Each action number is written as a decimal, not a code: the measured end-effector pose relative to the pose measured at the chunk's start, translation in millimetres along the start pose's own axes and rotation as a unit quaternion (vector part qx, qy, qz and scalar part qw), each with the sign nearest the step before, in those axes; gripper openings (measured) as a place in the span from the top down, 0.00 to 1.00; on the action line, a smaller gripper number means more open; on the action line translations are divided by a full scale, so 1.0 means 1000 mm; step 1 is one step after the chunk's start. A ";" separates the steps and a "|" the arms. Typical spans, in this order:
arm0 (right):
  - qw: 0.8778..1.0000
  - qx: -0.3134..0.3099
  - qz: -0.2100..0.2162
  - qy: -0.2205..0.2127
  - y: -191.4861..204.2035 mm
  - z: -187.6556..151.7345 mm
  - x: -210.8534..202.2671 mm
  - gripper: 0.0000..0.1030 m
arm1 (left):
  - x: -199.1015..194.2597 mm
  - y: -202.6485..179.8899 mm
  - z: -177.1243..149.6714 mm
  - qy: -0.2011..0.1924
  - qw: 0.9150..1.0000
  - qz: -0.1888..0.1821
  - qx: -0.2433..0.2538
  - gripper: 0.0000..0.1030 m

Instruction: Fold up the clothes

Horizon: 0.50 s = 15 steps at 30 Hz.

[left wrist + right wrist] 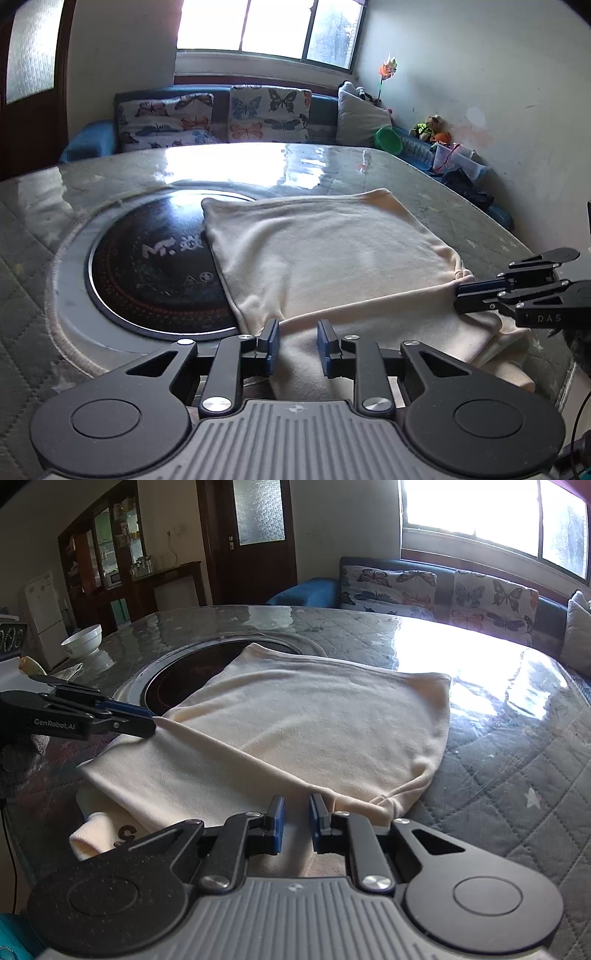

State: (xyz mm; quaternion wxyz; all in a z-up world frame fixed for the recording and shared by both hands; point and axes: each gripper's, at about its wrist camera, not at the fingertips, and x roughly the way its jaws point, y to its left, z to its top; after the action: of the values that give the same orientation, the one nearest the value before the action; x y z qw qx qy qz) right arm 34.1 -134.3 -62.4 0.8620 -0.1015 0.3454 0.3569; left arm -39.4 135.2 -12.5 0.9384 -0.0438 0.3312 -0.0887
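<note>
A cream garment (332,258) lies folded on the quilted table, partly over the round black hotplate (155,273). It also shows in the right wrist view (314,731). My left gripper (297,341) is open, its jaws apart above the garment's near fold. From the right wrist view it (147,723) sits at the fold's left end, touching the cloth. My right gripper (295,819) is open over the fold's right end. In the left wrist view it (461,293) sits at the garment's right corner.
A white bowl (83,638) stands at the table's far left edge. A sofa with butterfly cushions (218,114) runs behind the table under the window. A green bowl (388,138) and toys sit along the right wall.
</note>
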 end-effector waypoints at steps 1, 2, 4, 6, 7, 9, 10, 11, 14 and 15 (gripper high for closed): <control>1.000 -0.002 0.001 -0.002 0.001 0.001 -0.003 0.85 | -0.004 -0.004 0.000 -0.005 1.000 0.001 0.010 0.76; 1.000 -0.005 0.004 -0.004 0.003 0.001 -0.006 0.84 | -0.009 -0.008 -0.001 -0.011 1.000 0.002 0.019 0.76; 1.000 -0.012 0.012 -0.005 0.008 0.001 -0.010 0.81 | -0.014 -0.017 -0.003 -0.016 0.999 -0.001 0.043 0.76; 1.000 -0.018 0.021 0.001 0.014 -0.003 -0.013 0.80 | -0.015 -0.026 -0.008 -0.013 0.997 -0.001 0.073 0.76; 0.999 -0.021 0.025 0.005 0.016 -0.006 -0.013 0.79 | -0.014 -0.030 -0.011 -0.010 0.996 0.001 0.087 0.75; 0.999 -0.026 0.027 0.017 0.019 -0.012 -0.014 0.79 | -0.011 -0.032 -0.019 0.002 0.995 0.006 0.100 0.75; 0.999 -0.028 0.026 0.022 0.019 -0.016 -0.015 0.79 | -0.009 -0.032 -0.021 0.007 0.995 0.008 0.101 0.75; 0.999 -0.030 0.025 0.024 0.019 -0.017 -0.016 0.79 | -0.009 -0.031 -0.023 0.008 0.995 0.009 0.101 0.75; 0.999 -0.037 0.022 0.023 0.021 -0.016 -0.024 0.79 | -0.014 -0.032 -0.020 0.000 0.995 0.009 0.100 0.74; 0.999 -0.040 0.021 0.017 0.021 -0.013 -0.027 0.78 | -0.016 -0.033 -0.018 -0.006 0.995 0.007 0.100 0.74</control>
State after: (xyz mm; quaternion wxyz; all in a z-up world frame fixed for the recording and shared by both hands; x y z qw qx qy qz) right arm -0.7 -139.7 -53.0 0.8437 -0.1344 0.3478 0.3863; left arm -67.7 105.6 -11.6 0.9406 0.0523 0.3154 -0.1143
